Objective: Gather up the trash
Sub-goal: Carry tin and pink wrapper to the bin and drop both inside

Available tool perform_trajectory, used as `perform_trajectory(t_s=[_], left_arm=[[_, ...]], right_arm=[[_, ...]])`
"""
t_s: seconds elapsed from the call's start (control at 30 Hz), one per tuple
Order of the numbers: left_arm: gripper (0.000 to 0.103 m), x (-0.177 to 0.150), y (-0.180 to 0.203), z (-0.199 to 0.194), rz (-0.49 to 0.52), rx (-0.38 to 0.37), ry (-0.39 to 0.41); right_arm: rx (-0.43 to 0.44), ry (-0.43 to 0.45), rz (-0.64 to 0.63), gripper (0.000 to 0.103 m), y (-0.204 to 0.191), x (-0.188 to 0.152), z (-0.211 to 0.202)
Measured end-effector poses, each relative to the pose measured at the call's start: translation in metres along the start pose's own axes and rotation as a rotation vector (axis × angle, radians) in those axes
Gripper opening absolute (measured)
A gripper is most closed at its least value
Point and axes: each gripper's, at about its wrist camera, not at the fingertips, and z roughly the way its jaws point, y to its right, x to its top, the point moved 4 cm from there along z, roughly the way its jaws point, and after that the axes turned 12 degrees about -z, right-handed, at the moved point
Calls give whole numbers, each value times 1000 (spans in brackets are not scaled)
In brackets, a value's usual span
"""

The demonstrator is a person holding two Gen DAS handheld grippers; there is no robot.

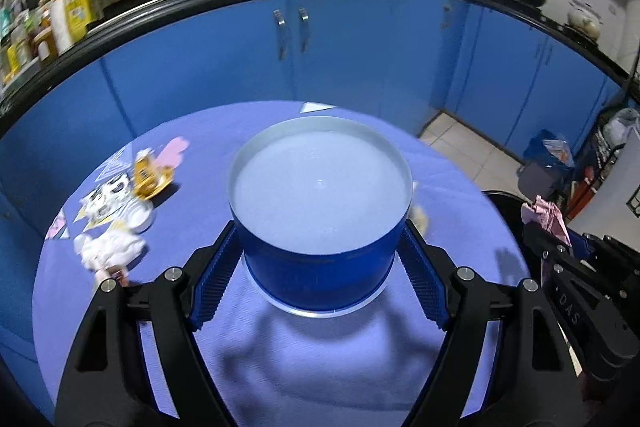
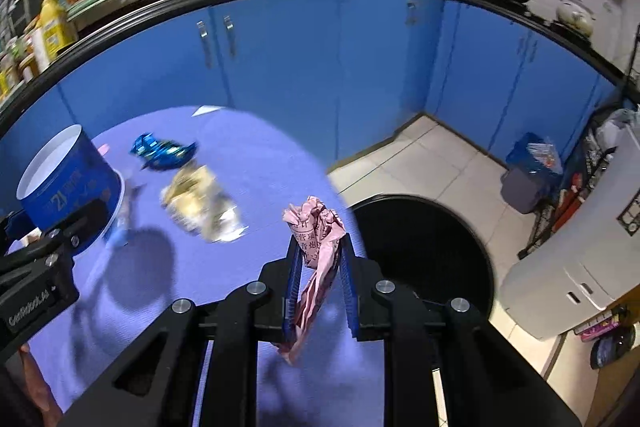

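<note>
My left gripper [image 1: 320, 271] is shut on a round blue tub [image 1: 320, 195] with a white inside, its ridged blue pads [image 1: 216, 275] pressing both sides. The tub hangs a little above the purple table cloth [image 1: 320, 355] and throws a shadow on it. My right gripper [image 2: 318, 259] is shut on a crumpled pink printed paper [image 2: 316, 227], held above the table's right edge. The same paper [image 1: 546, 217] shows at the far right of the left wrist view. On the cloth lie a blue wrapper [image 2: 160, 149] and a yellowish wrapper [image 2: 200, 203].
More litter lies at the table's left: a yellow packet [image 1: 148, 175], a printed wrapper [image 1: 104, 199] and white crumpled tissue [image 1: 108, 247]. A round black bin [image 2: 424, 251] stands on the tiled floor just right of the table. Blue cabinets [image 2: 320, 67] run behind.
</note>
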Motion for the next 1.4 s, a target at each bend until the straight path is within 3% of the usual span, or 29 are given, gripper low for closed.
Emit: perform_trajectory(t_s=[0.53, 0.7, 0.8, 0.87, 0.9, 1.4], left_arm=[[78, 29, 81, 15, 99, -35, 45], [78, 34, 97, 20, 107, -41, 49], [78, 34, 104, 25, 112, -41, 44], [78, 33, 110, 27, 121, -42, 40], [78, 32, 114, 28, 126, -45, 37], [78, 17, 189, 35, 203, -95, 19]], right_arm=[[-137, 54, 25, 22, 72, 11, -2], [-136, 55, 48, 24, 90, 9, 4], [-141, 57, 62, 40, 100, 6, 6], [-157, 68, 72, 67, 106, 4, 5], [-173, 80, 78, 72, 110, 2, 3], [-223, 69, 126, 74, 160, -24, -4]])
